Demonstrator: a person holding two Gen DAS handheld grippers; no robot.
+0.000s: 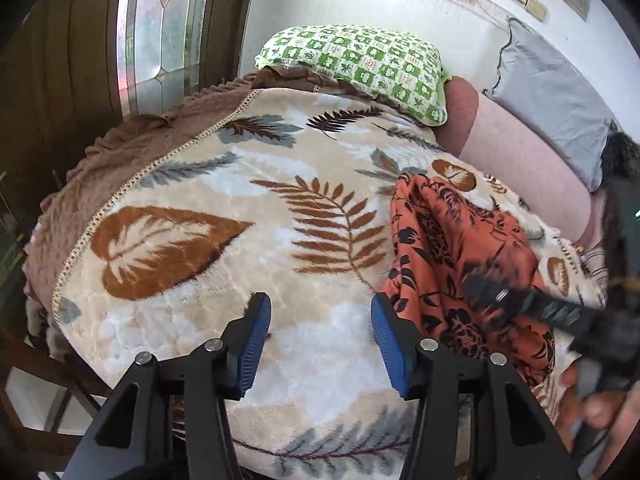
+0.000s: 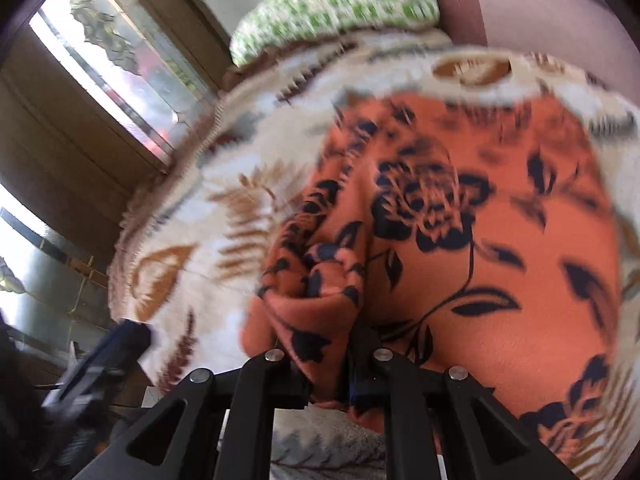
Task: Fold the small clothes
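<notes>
An orange garment with black flower print (image 1: 452, 256) lies bunched on the leaf-patterned blanket (image 1: 224, 240), at the right in the left wrist view. My left gripper (image 1: 320, 340) is open and empty above the blanket, just left of the garment. My right gripper (image 2: 320, 364) is shut on a bunched fold of the orange garment (image 2: 480, 220), which fills most of the blurred right wrist view. The right gripper also shows as a blurred black shape (image 1: 520, 300) over the garment in the left wrist view.
A green checked pillow (image 1: 360, 64) lies at the head of the bed. A pink bolster (image 1: 520, 168) and a grey cushion (image 1: 556, 96) line the right side by the wall. A glass-panelled door (image 1: 160, 32) stands at far left. The bed's brown ruffled edge (image 1: 100, 160) drops off left.
</notes>
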